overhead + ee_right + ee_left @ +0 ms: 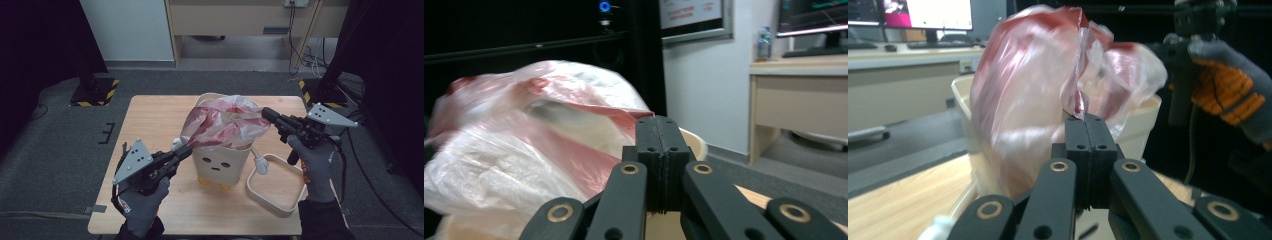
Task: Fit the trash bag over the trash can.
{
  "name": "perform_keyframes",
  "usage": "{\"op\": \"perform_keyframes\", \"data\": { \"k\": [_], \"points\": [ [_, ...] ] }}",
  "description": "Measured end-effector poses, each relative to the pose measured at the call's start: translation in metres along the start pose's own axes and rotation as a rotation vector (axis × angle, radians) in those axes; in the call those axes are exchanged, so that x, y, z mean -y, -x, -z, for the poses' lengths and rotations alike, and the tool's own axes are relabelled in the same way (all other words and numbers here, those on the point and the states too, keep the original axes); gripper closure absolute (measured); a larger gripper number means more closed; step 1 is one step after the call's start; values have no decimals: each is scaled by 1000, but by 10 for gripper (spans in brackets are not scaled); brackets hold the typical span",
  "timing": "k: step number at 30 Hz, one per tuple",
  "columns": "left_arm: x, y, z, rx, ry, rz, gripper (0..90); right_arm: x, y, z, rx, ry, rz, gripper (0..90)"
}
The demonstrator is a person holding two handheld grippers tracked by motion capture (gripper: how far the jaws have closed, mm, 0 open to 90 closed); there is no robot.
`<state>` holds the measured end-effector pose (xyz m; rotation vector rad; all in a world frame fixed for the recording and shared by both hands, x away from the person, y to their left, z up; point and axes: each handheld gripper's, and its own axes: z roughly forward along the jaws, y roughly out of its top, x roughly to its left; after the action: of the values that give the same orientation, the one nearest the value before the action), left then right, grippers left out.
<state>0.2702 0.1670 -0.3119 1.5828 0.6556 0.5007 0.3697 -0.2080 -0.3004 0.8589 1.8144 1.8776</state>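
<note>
No readable text anywhere, wall sign (690, 17) and monitor (928, 14) lettering too blurred (illegible)

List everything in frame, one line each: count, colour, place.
plastic bag: 1, translucent red and white, bulging out of the bin's top, pulled between both grippers
bin: 1, cream with a cartoon face and small arms, upright at the table's centre
ring frame: 1, cream, lying flat on the table right of the bin
table: 1, light wood, mid-frame on grey carpet
desk: 1, beige, far back against the wall
left gripper: 1, black with grey plate, front left of the bin, shut on the bag's edge
right gripper: 1, black with grey plate, right of the bin, shut on the bag's edge
gloved hands: 2, grey with orange, bottom of the high view
</note>
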Motion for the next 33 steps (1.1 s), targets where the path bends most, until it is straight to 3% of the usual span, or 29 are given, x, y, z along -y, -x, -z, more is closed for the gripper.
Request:
{"op": "perform_keyframes", "data": {
  "k": [5, 11, 15, 17, 25, 33],
  "points": [
    [17, 1, -3, 30, -54, 25, 900, 9, 18, -11, 71, -16, -37, 895],
    [27, 9, -12, 84, -88, 44, 900, 15, 25, -19, 124, -9, -39, 888],
    [29, 17, -16, 151, -68, 80, 900, 14, 25, -20, 122, -9, -38, 891],
    [26, 22, -16, 174, -56, 80, 900, 11, 25, -17, 117, -5, -41, 891],
    [14, 30, -5, 223, 10, 96, 900, 7, 26, 6, 93, -33, -57, 885],
    [18, 31, -6, 243, -17, 105, 900, 16, 31, 9, 76, -88, -69, 875]
  ]
}}
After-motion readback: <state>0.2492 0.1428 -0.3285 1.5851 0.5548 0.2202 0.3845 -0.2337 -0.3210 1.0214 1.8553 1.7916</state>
